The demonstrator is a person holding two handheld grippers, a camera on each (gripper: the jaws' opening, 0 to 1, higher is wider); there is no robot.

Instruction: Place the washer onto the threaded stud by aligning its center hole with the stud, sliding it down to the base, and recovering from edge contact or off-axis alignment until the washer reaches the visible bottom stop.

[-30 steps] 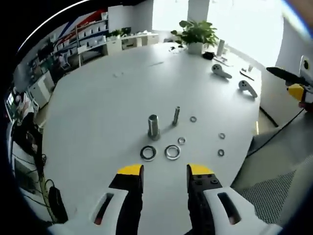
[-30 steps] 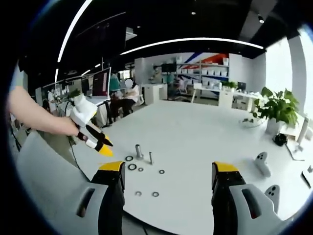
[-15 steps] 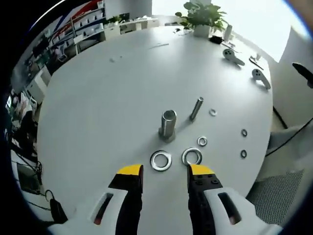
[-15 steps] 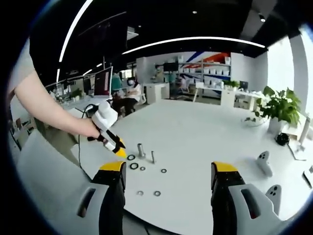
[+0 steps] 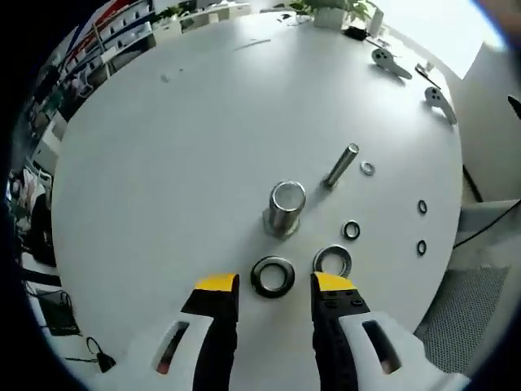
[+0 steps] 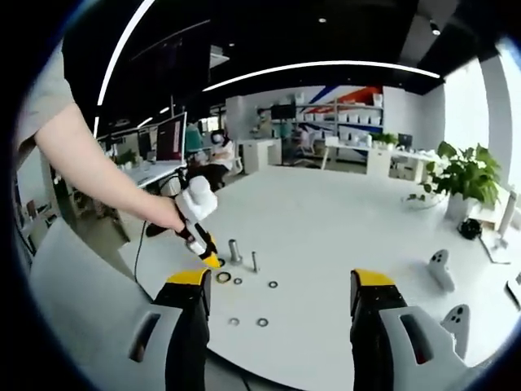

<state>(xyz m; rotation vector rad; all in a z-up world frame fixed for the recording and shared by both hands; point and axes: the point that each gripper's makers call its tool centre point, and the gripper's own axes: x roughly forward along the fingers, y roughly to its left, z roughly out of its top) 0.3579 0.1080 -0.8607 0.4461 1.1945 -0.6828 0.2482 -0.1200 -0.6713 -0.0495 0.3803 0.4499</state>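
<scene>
Left gripper point(image 5: 273, 287), jaws apart and empty, poised over the dark flat steel ring washer point(image 5: 273, 276) lying on the white round table point(image 5: 163, 163) near the slim threaded metal stud point(image 5: 341, 165); judged light, rigid, slippery, best pinched across its rim; right gripper point(image 6: 281, 292) wide, empty.

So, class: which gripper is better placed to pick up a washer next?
Left. Its open gripper hangs just above the dark washer; the right gripper is open too, but far back from the table.
</scene>
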